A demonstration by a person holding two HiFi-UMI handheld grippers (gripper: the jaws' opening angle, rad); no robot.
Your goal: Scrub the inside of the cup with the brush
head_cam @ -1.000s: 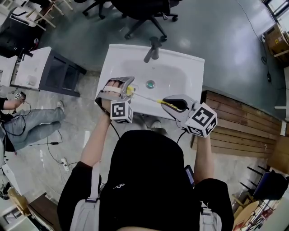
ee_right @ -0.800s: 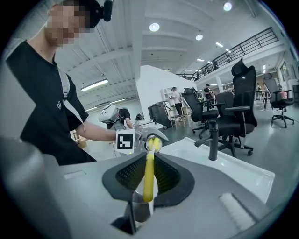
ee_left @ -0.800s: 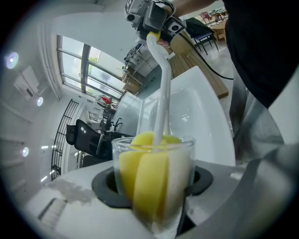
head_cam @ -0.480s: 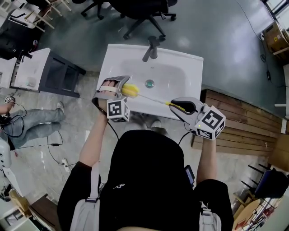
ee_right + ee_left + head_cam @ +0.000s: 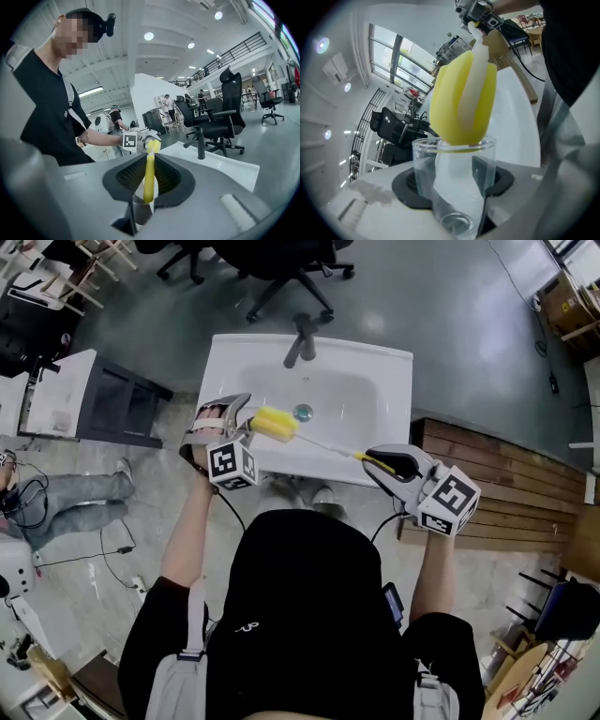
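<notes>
The person stands at the front edge of a white sink (image 5: 361, 381), a tool in each hand. The left tongs (image 5: 228, 423) are pinching a clear cup (image 5: 454, 187) by its walls, jaws spread wide to take it, and hold it in the air just over the sink's front left corner. The cup's mouth is turned toward the brush (image 5: 309, 439). The right tongs (image 5: 389, 463) are pressed on the thin yellow handle (image 5: 149, 176) near its end, out over the front edge toward the right.

The brush's yellow sponge head (image 5: 464, 101) sits right at the cup's rim — its lower end touches or just dips into the mouth, and nearly all of it is outside. The glass below looks clear, with no suds or water showing, so the pictures do not tell whether any scrubbing has been done. As things lie, both grips are made and the brush is lined up with the cup. What is left is the main work — pushing the sponge down to the bottom and working it round the inner wall.
</notes>
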